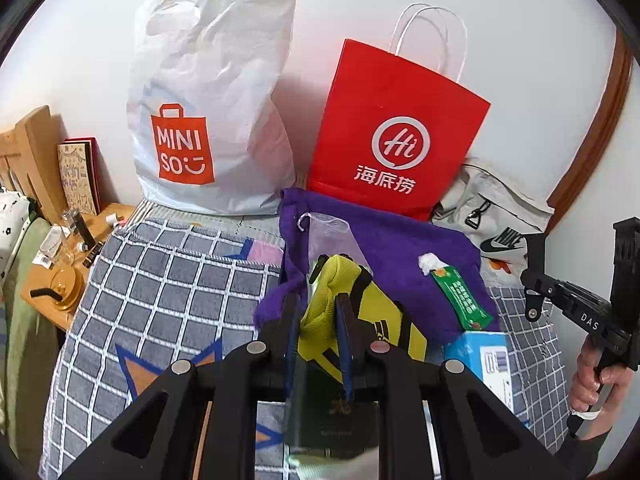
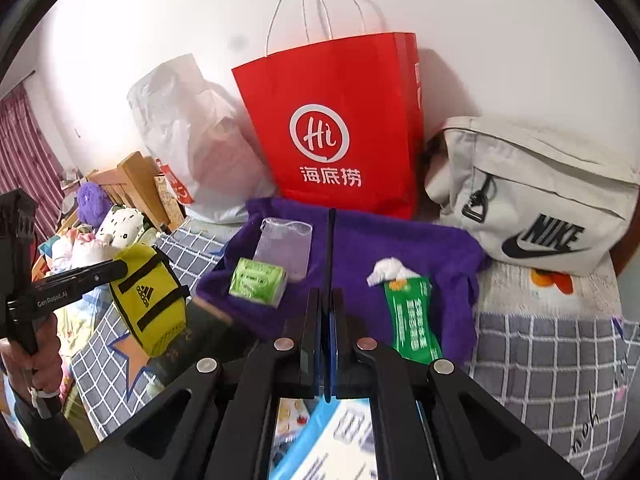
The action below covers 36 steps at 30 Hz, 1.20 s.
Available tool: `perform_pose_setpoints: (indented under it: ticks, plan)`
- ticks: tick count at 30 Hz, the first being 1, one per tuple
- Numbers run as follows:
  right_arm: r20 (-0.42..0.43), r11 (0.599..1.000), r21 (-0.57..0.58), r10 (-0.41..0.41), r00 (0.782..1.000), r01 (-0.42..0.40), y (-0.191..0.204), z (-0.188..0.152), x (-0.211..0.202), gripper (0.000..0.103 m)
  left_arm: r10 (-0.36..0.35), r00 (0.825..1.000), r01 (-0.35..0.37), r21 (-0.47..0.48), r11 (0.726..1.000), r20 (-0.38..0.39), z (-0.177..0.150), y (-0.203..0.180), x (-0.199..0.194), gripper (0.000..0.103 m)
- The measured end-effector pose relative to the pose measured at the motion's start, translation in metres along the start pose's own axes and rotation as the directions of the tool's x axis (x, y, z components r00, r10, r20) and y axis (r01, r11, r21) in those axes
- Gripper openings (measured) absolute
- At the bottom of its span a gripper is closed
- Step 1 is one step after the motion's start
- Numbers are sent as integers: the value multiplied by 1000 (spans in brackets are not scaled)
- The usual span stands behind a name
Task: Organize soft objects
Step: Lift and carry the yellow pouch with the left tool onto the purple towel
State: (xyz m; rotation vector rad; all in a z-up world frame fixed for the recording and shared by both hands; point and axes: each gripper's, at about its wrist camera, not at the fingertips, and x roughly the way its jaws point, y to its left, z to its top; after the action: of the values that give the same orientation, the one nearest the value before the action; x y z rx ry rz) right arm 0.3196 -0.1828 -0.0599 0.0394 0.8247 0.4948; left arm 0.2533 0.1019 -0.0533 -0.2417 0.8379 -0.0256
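Pouch (image 1: 344, 304), yellow, pinched in left tool (image 1: 318, 300); right tool (image 2: 329, 300) closed, empty, over purple towel (image 2: 420, 248).

Red paper bag (image 2: 340, 128) against wall, white plastic bag (image 1: 212, 92) beside; cluttered wooden nightstand (image 1: 60, 280) left.

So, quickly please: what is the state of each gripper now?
Left gripper: shut on the yellow mesh pouch with black straps, lifted off the bed.
Right gripper: shut, holding nothing.
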Motion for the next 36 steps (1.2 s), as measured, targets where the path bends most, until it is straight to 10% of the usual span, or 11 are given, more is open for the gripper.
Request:
perform_pose_setpoints:
  ticks: [36]
  plan:
    - [-319, 999, 34, 14, 948, -4, -54, -24, 124, 3, -102, 993, 96, -96, 991, -56, 73, -18, 150, 17]
